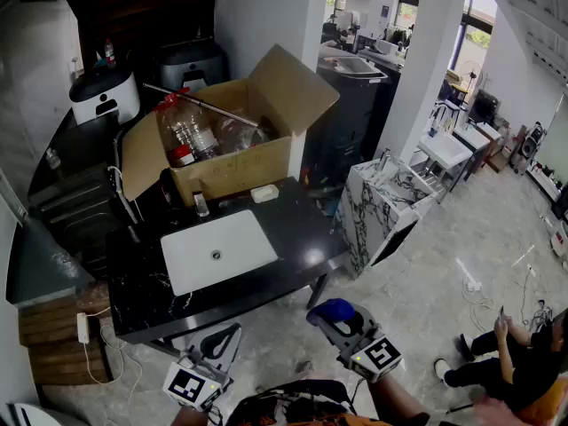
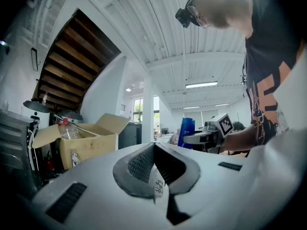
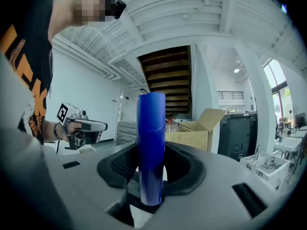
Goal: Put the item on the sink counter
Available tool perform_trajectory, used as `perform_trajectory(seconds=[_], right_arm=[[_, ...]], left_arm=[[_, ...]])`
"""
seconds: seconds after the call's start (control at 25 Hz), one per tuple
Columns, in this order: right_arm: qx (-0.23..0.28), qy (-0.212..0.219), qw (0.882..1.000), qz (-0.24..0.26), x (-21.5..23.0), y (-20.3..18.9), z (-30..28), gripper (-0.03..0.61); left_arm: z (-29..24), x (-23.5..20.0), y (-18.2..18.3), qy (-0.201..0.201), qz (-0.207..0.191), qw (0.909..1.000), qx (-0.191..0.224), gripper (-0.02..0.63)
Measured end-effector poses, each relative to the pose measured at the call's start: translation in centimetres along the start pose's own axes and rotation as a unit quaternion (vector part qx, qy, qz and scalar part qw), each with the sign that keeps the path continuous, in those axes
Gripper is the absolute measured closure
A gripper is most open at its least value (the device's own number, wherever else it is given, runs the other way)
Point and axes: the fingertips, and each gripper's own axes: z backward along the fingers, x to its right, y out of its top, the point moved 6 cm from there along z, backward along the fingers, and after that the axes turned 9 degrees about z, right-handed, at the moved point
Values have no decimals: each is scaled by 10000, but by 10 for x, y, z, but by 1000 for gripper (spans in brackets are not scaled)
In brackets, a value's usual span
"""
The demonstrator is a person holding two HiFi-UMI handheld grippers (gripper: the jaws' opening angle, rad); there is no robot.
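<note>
The right gripper (image 3: 151, 166) is clamped on a blue bottle (image 3: 151, 128), held off the near right corner of the black tabletop (image 1: 297, 229) with its white basin (image 1: 217, 251), while the left gripper (image 2: 153, 158), jaws together and empty, hangs to its left.

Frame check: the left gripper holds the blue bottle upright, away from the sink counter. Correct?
No. It is the right gripper that holds the blue bottle upright, away from the sink counter; the right gripper view shows the bottle clamped between its jaws.
</note>
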Motion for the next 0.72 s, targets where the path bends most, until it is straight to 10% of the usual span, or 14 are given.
perform_trajectory(seconds=[0.72], right_arm=[[169,45,9995,-249,-13,6,4,414]], left_arm=[[25,3,-8,154,276,9995,68,598]])
